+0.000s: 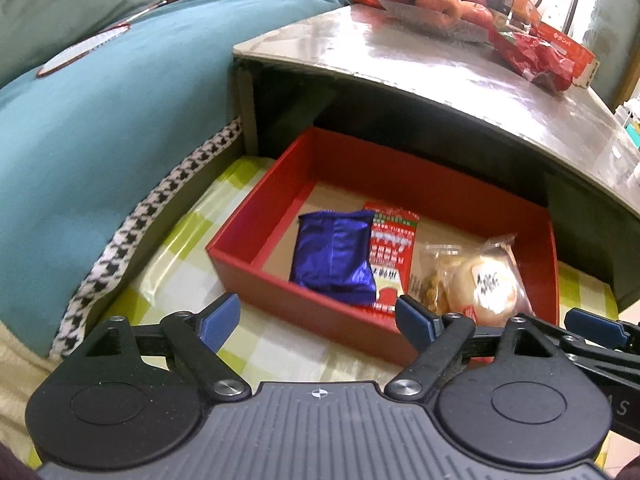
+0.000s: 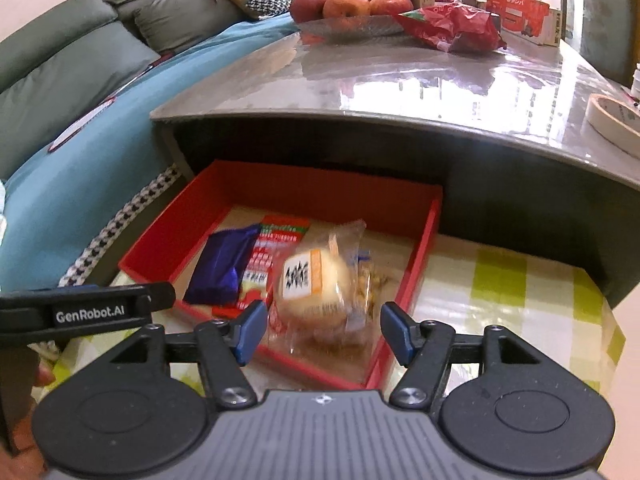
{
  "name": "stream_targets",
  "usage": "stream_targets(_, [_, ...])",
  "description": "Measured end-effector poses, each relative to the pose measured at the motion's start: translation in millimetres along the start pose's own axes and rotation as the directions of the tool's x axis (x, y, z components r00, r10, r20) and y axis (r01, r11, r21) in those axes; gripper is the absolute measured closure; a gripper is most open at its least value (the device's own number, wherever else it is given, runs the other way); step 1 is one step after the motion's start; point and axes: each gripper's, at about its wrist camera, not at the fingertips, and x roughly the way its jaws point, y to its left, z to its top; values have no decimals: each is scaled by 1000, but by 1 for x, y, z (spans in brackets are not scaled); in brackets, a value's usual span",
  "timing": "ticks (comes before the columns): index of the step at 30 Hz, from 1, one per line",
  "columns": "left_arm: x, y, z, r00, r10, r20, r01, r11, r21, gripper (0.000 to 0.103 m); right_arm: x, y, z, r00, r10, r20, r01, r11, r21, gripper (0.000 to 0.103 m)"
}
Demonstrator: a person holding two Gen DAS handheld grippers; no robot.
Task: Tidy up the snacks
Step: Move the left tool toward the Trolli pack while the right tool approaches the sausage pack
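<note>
Left wrist view: left hand-held gripper (image 1: 316, 320) has its jaws apart with nothing between them, poised over the near wall of the red box (image 1: 280, 284), which sits on a checked cloth (image 1: 180, 240) under the desk (image 1: 400, 60). Inside the box, from 11 to 1 o'clock off the fingertips: blue packet (image 1: 332, 256), red packet (image 1: 390, 248), wrapped bun (image 1: 488, 280). The blue packet lies dead ahead at 12 o'clock, long axis running roughly 12 to 6. The right hand-held gripper's fingertip shows at 3 o'clock. Right wrist view: right hand-held gripper (image 2: 324, 332) also has its jaws apart and holds nothing; the bun (image 2: 316, 292) lies just beyond at 12 o'clock, blurred, resting in the box's near corner, and I cannot tell whether it touches the pads. Blue packet (image 2: 224, 268) at 10 o'clock, red packet (image 2: 268, 256) between them. Apples (image 2: 348, 2) and a red bag (image 2: 452, 26) remain on the desk. Judgement: both items look deposited; the desk snacks lie far off at 12 o'clock, with neither hand clearly nearer.
</note>
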Motion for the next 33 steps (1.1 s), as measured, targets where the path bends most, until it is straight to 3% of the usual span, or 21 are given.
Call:
stream_targets(6, [-13,-2,-20,1000,-12,-17,13,1000,27,14,-15,1,-22,1000,-5,-23,4,1000,-30,37])
stream_targets(21, [-23,10,-75,989,-24,-145,27,999,21,14,-29,4,-56,994,15,-111,-22,998,-60,37])
stream_targets(28, [-21,35,-101,968,-56,-243,28,992,-120,14,-30,10,-64,991,25,-134,-38,995,-92,37])
stream_targets(33, [-11,41,-107,955,-95,-281,23,968,-250,14,-35,11,-62,992,43,-122,-55,994,-90,36])
